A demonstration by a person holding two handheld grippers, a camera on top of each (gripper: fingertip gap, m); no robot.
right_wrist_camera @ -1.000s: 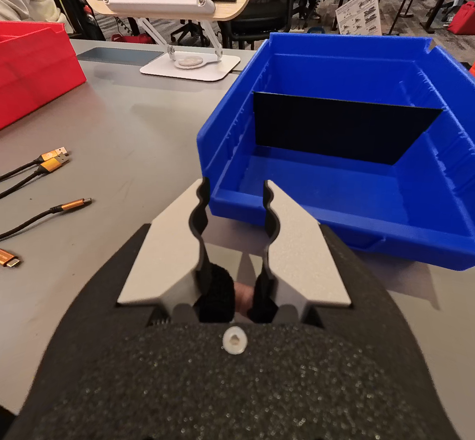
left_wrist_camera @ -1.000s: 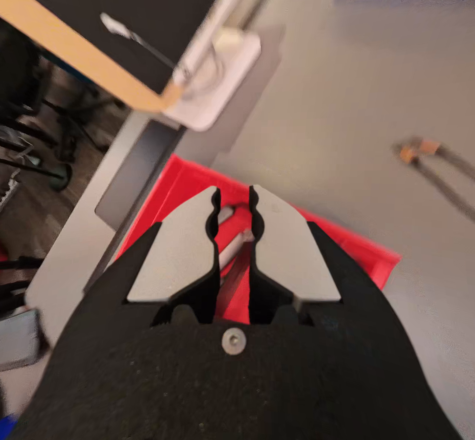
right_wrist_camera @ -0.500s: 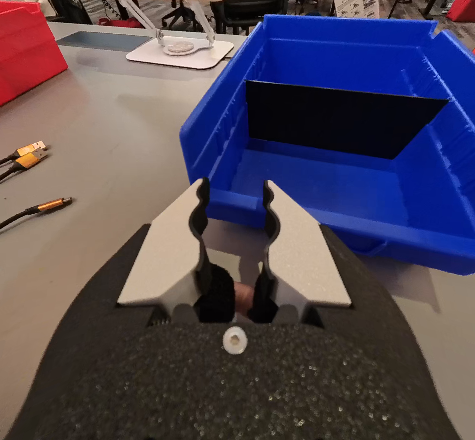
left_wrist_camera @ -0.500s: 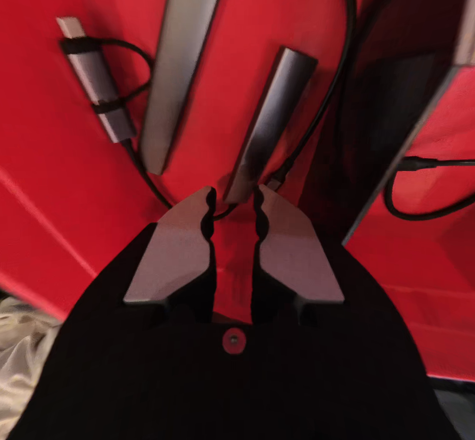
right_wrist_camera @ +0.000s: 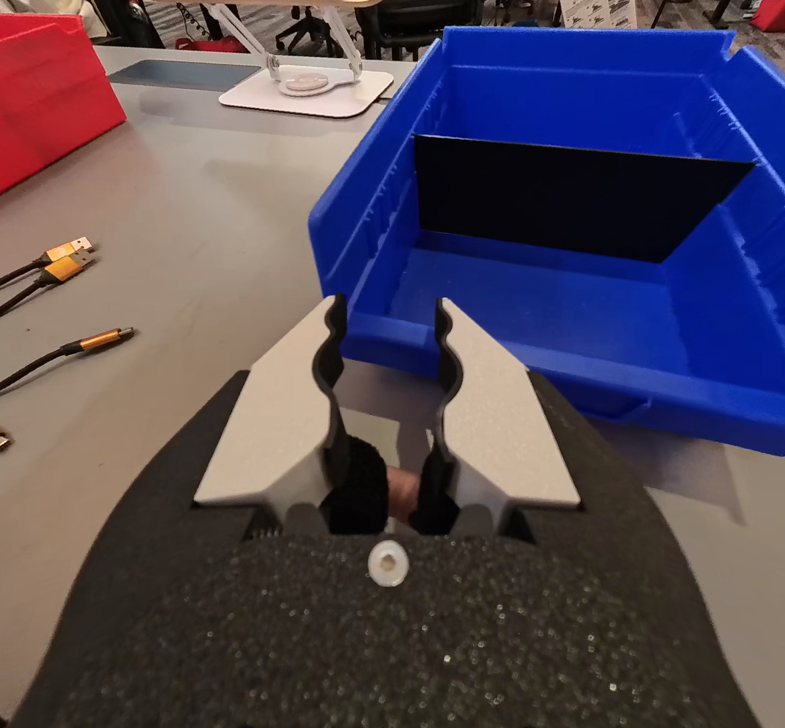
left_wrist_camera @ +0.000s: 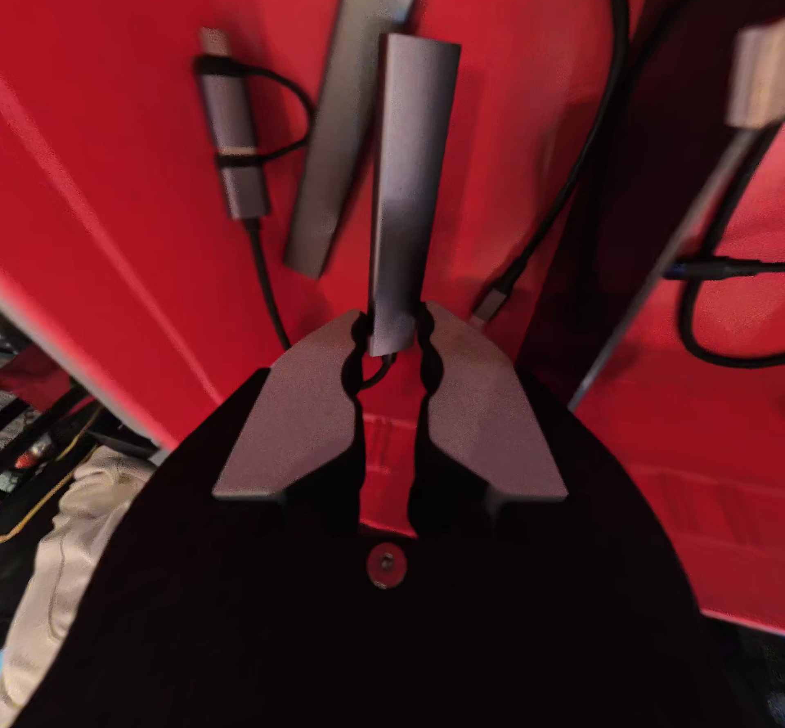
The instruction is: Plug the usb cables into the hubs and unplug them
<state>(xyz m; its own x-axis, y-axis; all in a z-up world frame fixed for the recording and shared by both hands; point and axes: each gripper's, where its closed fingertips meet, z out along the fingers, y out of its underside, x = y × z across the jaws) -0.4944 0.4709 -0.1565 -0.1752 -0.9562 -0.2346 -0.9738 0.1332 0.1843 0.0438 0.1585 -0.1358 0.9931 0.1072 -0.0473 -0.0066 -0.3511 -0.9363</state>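
A: Left hand-held gripper (left_wrist_camera: 391,319) is down in the red plastic bin (left_wrist_camera: 127,155). Jaws narrowed round the near end of a slim grey metal USB hub (left_wrist_camera: 408,180); I can't tell yet whether they bite.

B: And the right?

A: Right hand-held gripper (right_wrist_camera: 386,316) hangs over the grey table (right_wrist_camera: 212,219), jaws apart, empty, just near of the blue plastic bin (right_wrist_camera: 552,325). Orange-tipped braided USB cables (right_wrist_camera: 68,261) lie far to its left.

B: Advice for the pickup?

A: Close square on the hub's side edges, lift straight, and mind its black tail cord (left_wrist_camera: 378,376), looped between my fingers. A second grey hub (left_wrist_camera: 340,134) lies just left, easily dragged.
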